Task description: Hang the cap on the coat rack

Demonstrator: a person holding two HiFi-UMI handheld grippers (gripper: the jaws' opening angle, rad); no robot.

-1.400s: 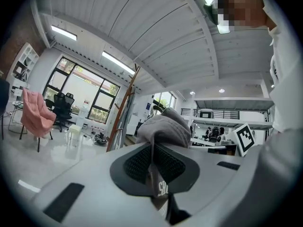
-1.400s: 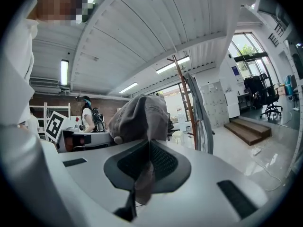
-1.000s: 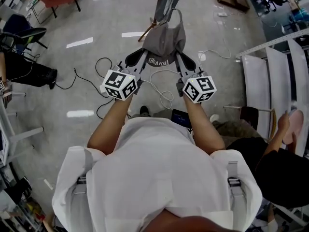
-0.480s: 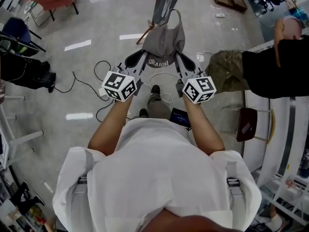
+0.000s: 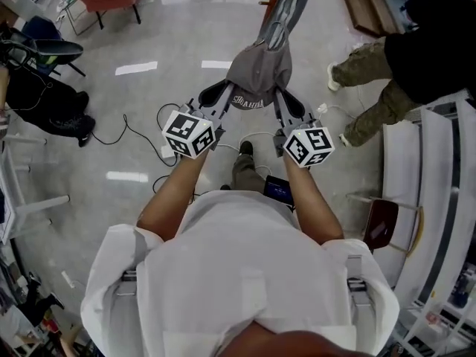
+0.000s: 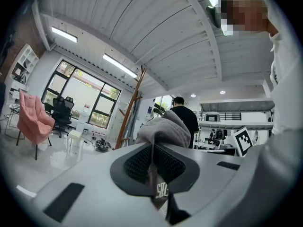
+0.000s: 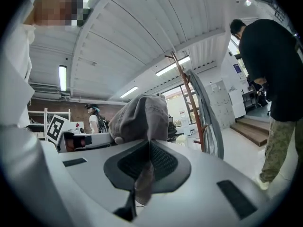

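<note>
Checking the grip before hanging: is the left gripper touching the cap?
Touching. In the left gripper view, the left gripper is shut on the cap, fabric pinched between its jaws.

The cap is grey with white lettering. The left gripper and right gripper are grey with black pads, their cubes white with black square markers. The coat rack is reddish-brown.

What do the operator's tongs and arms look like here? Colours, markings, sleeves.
The left tongs and right tongs match: pale grey moulded bodies, each jaw faced with a rounded black pad with a fine mesh texture. Each carries a white cube printed with black square markers. The person wears a white short-sleeved shirt; the forearms are bare.
</note>
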